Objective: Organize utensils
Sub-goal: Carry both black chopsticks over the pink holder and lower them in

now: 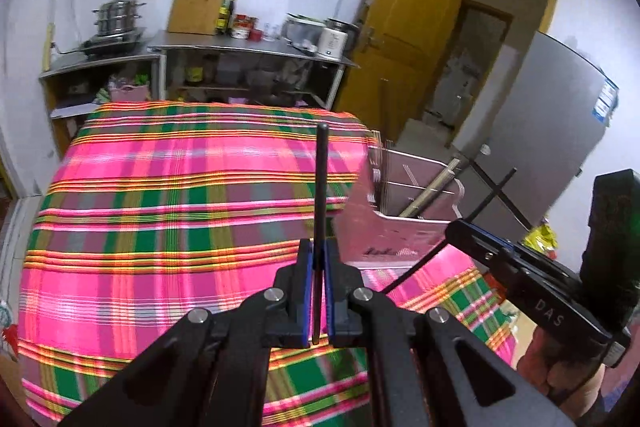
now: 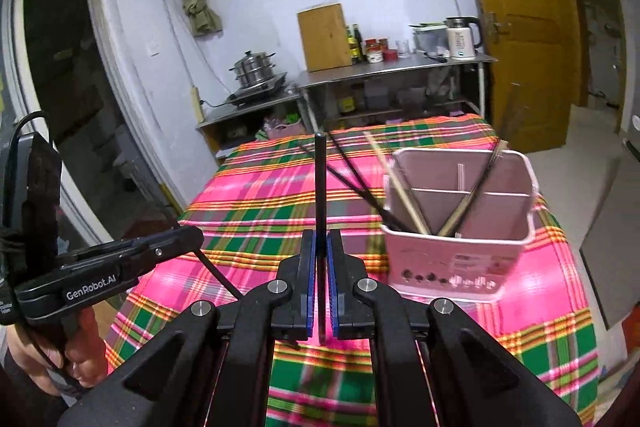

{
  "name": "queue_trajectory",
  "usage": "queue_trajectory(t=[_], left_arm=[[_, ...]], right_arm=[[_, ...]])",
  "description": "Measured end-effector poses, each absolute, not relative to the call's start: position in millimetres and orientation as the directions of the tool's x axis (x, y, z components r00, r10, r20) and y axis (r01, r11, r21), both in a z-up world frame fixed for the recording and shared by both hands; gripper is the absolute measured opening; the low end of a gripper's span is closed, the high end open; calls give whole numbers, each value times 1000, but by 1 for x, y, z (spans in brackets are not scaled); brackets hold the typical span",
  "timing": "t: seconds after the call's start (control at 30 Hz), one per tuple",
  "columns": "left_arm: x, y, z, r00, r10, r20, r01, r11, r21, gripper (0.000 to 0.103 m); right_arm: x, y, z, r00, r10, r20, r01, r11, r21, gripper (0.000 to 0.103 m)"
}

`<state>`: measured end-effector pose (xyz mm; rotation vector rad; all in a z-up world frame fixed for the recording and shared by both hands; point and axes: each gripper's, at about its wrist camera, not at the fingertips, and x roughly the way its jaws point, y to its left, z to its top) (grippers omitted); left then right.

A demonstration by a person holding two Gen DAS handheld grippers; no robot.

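Both grippers, left and right, each clenched on one thin black chopstick, near the pink plastic divided utensil holder on the plaid tablecloth; tip each stick in steeply, releasing only inside a compartment.

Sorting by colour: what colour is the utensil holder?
Pale pink utensil holder; clearest in the right wrist view.

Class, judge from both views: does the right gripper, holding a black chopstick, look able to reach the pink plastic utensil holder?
Probably yes. The right gripper, shut on its black chopstick, faces the pink plastic utensil holder across bare checked tablecloth; the holder's near right compartment looks free.
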<state>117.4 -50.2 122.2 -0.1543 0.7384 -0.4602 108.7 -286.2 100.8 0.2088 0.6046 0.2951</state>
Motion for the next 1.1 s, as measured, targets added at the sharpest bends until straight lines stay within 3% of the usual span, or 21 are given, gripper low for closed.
queue_trajectory(t=[0.73, 1.1], left_arm=[[164, -126, 218, 672, -571, -471, 494, 820, -290, 6], [193, -148, 205, 677, -558, -480, 495, 828, -265, 6]], right_arm=[[113, -364, 186, 914, 195, -356, -104, 961, 257, 5], [146, -370, 171, 911, 175, -374, -78, 963, 260, 5]])
